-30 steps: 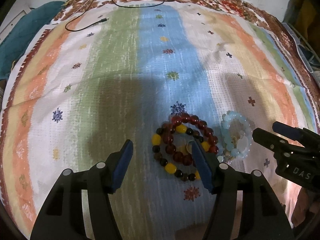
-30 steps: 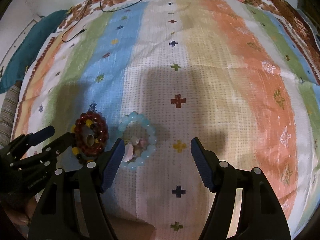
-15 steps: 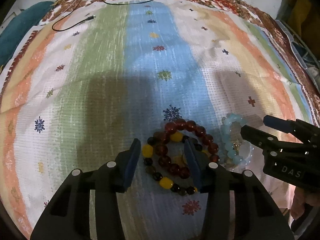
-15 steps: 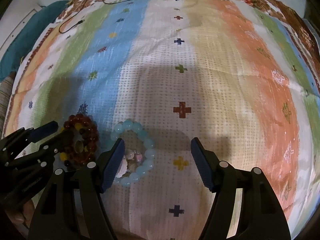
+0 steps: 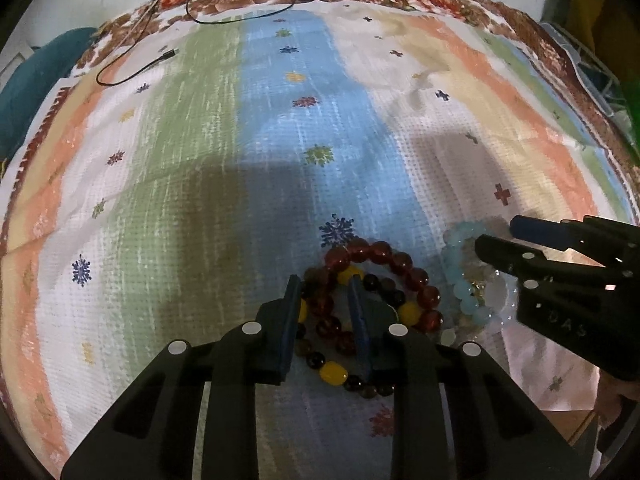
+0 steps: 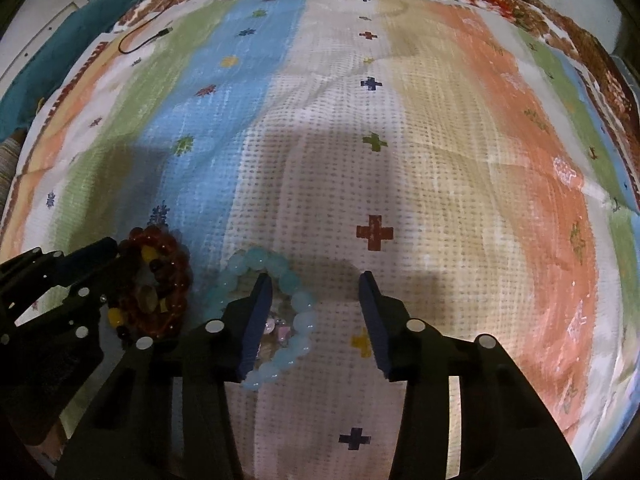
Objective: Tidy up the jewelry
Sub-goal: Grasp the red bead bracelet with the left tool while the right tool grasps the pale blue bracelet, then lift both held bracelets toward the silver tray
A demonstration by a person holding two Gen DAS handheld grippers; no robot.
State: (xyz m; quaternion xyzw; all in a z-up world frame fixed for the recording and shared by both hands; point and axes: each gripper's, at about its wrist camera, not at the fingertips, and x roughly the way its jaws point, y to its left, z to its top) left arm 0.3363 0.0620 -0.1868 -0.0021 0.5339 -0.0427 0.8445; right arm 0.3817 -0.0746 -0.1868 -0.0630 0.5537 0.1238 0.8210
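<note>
The left gripper (image 5: 325, 294) jaws clenched on the limp, slippery red-and-yellow bead bracelet (image 5: 372, 304) at nine o'clock; right gripper (image 6: 316, 300) released.

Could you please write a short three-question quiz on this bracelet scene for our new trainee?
1. True or false: the left gripper straddles beads of the red bracelet.
2. Which bracelet lies at the right gripper? A) pale blue bracelet B) silver chain C) black cable
3. Fill in: the bracelets lie on a striped ____.

Key: 1 true; 2 A; 3 cloth.
</note>
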